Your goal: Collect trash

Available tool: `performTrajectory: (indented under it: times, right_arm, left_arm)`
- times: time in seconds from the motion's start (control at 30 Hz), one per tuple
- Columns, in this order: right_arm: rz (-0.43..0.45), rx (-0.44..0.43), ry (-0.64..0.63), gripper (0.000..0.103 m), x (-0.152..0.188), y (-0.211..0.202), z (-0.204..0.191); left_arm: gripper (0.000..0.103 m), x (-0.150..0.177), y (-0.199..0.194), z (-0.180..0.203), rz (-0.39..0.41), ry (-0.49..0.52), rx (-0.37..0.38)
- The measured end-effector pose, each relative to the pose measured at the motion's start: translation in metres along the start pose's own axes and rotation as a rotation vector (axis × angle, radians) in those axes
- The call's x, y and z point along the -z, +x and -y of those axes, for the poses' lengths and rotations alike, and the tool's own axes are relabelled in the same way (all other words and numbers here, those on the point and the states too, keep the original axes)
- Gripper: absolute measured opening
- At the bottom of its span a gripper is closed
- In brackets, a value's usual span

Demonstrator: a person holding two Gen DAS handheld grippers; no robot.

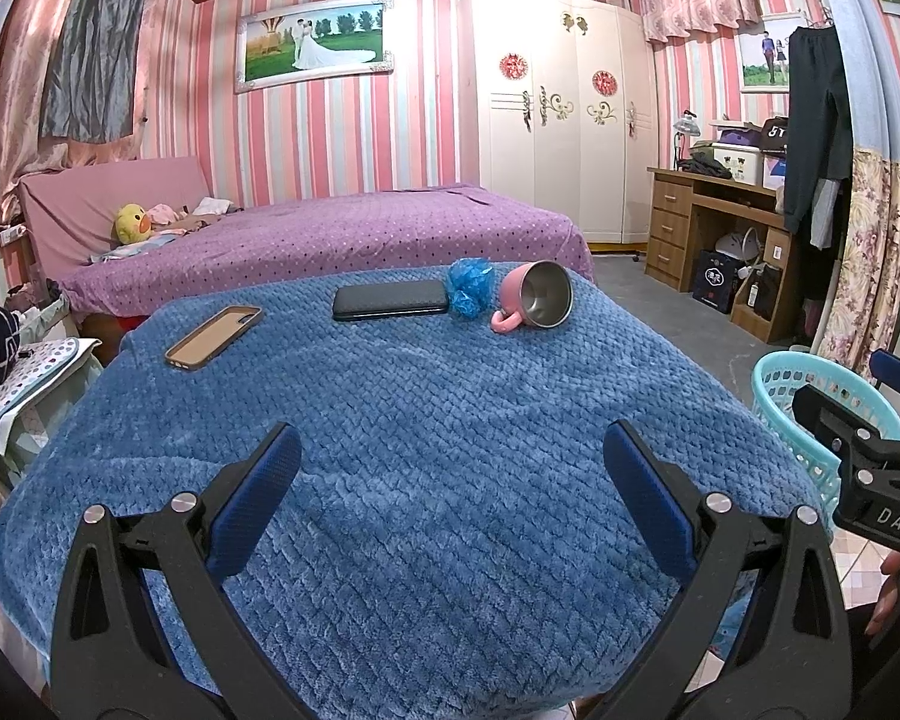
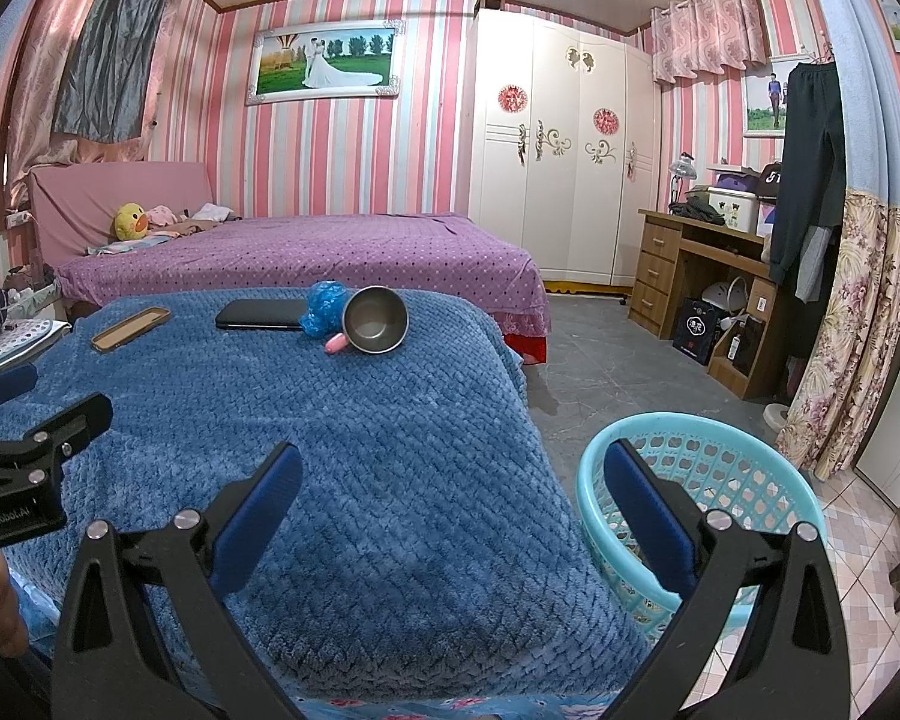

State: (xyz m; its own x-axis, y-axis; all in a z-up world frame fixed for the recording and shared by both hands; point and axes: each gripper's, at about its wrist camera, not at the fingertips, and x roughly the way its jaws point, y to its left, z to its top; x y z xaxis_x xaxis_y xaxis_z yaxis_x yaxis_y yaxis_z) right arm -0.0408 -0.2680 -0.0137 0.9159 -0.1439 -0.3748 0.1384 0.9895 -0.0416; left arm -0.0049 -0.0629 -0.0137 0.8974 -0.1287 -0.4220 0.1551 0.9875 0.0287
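Note:
A crumpled blue plastic wrapper [image 1: 469, 287] lies at the far end of the blue blanket-covered table [image 1: 390, 420], between a black phone [image 1: 390, 300] and a tipped pink mug [image 1: 534, 300]. It also shows in the right wrist view [image 2: 324, 306]. A turquoise plastic basket [image 2: 720, 498] stands on the floor right of the table; its rim shows in the left wrist view [image 1: 774, 384]. My left gripper [image 1: 450, 480] is open and empty above the near blanket. My right gripper [image 2: 450, 492] is open and empty, over the table's right edge and the basket.
A brown phone case [image 1: 213, 337] lies at the table's far left. A purple bed [image 1: 330, 240] stands behind the table. A wooden desk [image 2: 702, 276] and white wardrobe [image 2: 564, 180] line the right wall. Grey floor lies between.

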Motion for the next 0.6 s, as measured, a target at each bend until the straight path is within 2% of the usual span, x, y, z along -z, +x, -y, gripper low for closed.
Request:
performTrajectory:
  times: [0.6]
  right_arm:
    - [0.000,0.000,0.000,0.098,0.0003,0.0001,-0.0004]
  left_arm:
    - [0.098,-0.0036,0.0006,-0.0044,0.000,-0.003,0.000]
